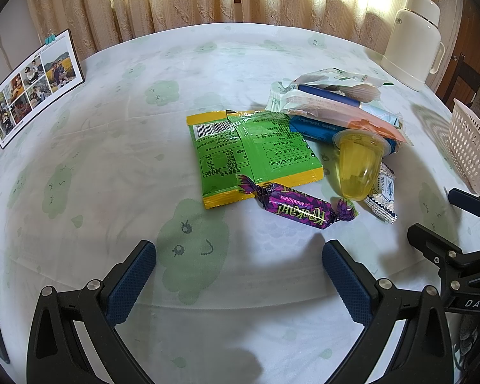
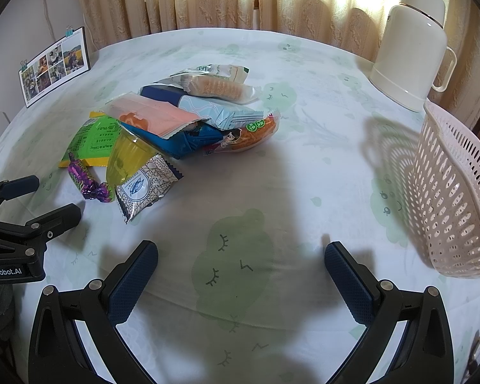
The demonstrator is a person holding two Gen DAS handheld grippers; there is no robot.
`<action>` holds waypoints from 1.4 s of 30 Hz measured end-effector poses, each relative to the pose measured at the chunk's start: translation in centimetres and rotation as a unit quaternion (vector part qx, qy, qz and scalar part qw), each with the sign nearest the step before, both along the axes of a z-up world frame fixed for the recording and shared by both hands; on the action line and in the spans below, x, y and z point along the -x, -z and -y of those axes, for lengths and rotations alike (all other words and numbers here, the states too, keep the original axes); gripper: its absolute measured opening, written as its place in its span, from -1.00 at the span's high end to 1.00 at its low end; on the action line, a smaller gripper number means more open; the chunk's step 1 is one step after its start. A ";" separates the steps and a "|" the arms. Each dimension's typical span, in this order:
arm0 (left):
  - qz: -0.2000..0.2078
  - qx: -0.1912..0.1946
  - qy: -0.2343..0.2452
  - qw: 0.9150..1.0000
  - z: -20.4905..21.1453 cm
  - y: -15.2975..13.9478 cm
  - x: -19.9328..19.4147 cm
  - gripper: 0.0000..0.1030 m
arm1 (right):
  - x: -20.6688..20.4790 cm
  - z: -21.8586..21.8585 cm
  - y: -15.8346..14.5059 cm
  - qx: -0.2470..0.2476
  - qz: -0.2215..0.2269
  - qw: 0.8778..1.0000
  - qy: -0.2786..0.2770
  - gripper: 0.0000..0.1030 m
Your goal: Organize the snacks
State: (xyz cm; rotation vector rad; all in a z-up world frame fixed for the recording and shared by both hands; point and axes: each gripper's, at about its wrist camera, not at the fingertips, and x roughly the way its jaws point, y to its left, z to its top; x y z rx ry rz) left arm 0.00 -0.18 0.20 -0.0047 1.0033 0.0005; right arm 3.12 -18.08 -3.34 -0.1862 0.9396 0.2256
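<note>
Round desk (image 1: pixel 118 166) under pale cloud-print cloth, lace curtains behind, cream thermos (image 2: pixel 412 48) at upper right.

Snack pile (image 2: pixel 182 118) mid-frame: green packet (image 1: pixel 256 153), yellow jelly cup (image 1: pixel 360 163), purple wrapped candy (image 1: pixel 299 206), silver sachet (image 2: pixel 145 187), biscuit packs on top. Nothing yet in pink perforated basket (image 2: pixel 454 192), right edge.

Left gripper (image 1: pixel 240 256): fingers spread wide, empty. Right gripper (image 2: pixel 241 256): likewise wide, empty.

Candy nearest, just ahead and slightly right of left fingers, long axis running lower right across their gap; likely first pick. Basket nearer right gripper.
</note>
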 end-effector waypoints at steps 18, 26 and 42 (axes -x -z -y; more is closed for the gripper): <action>0.007 0.035 -0.014 0.999 -1.7 -0.3 0.0 -0.98 | 0.2 0.0 -0.2 -0.005 0.001 1.000 0.000 -1.00; 0.032 0.022 -0.048 0.998 -4.6 -2.0 0.1 -0.98 | 0.6 0.6 -2.5 -0.068 0.042 0.997 -0.005 -1.00; 0.029 0.034 -0.078 0.996 -7.7 -1.7 -0.8 -0.98 | -4.6 -7.4 -4.8 -0.060 0.091 0.986 -0.125 -0.91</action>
